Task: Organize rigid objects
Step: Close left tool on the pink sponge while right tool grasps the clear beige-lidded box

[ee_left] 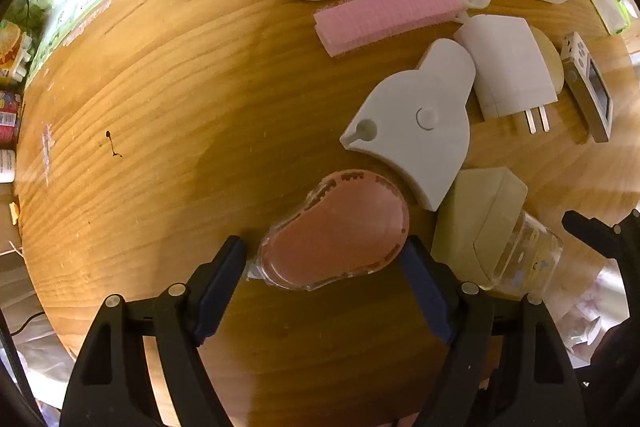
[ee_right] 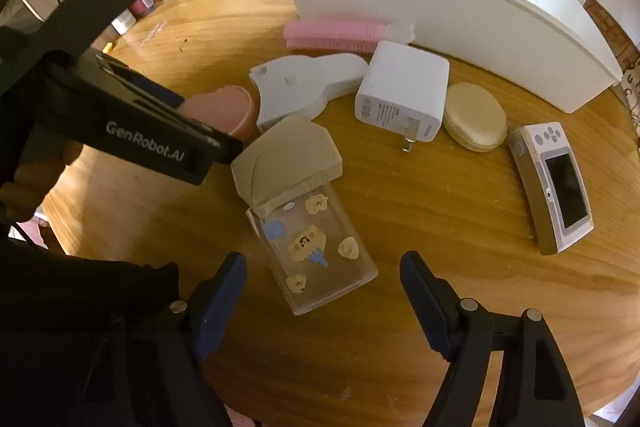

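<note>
A pink clear-edged case point(ee_left: 336, 231) lies on the wooden table point(ee_left: 160, 99), between the open fingers of my left gripper point(ee_left: 324, 259); the pads stand at its sides, contact unclear. My right gripper point(ee_right: 322, 279) is open around the lower end of a clear box with bear stickers and a beige lid point(ee_right: 308, 223). The pink case point(ee_right: 228, 107) shows partly behind the left gripper body point(ee_right: 132, 135). A white bin point(ee_right: 460, 11) stands at the back.
Near the bin lie a pink brush point(ee_left: 396, 15), a white fan-shaped piece point(ee_left: 416, 123), a white plug adapter point(ee_left: 508, 67), a beige oval case point(ee_right: 476, 117) and a small handheld console point(ee_right: 552, 183). The clear box also shows in the left wrist view point(ee_left: 492, 227).
</note>
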Tool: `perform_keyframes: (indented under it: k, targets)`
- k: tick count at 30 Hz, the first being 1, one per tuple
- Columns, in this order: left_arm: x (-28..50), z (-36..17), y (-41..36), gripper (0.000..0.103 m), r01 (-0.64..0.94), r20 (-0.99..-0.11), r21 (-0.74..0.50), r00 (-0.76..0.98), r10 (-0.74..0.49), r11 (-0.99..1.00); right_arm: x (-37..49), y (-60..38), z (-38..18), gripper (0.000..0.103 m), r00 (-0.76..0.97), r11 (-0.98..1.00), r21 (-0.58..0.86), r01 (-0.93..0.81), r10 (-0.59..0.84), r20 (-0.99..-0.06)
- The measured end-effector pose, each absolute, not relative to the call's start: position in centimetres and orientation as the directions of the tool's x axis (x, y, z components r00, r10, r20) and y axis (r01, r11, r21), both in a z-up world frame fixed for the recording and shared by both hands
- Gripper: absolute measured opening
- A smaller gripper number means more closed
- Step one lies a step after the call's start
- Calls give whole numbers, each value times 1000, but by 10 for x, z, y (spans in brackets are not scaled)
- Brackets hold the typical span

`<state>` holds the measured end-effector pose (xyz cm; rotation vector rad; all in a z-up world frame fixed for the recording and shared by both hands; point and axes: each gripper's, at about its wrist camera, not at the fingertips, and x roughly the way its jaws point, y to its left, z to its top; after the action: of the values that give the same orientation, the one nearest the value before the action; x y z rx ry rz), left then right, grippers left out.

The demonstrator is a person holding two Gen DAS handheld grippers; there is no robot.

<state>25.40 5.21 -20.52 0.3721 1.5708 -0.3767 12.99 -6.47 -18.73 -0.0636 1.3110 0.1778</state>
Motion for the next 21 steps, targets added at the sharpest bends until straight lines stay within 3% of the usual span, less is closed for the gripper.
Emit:
perform_keyframes:
  k: [8, 21]
  targets:
    - [258, -199, 45, 76, 448, -1000, -1, -20, 9, 894, 141, -53, -196, 62, 229, 982, 36, -185, 79, -970]
    - [250, -188, 63, 73, 424, -1000, -27, -23, -19, 905, 142, -45, -193, 61, 234, 982, 17, -189, 62, -970]
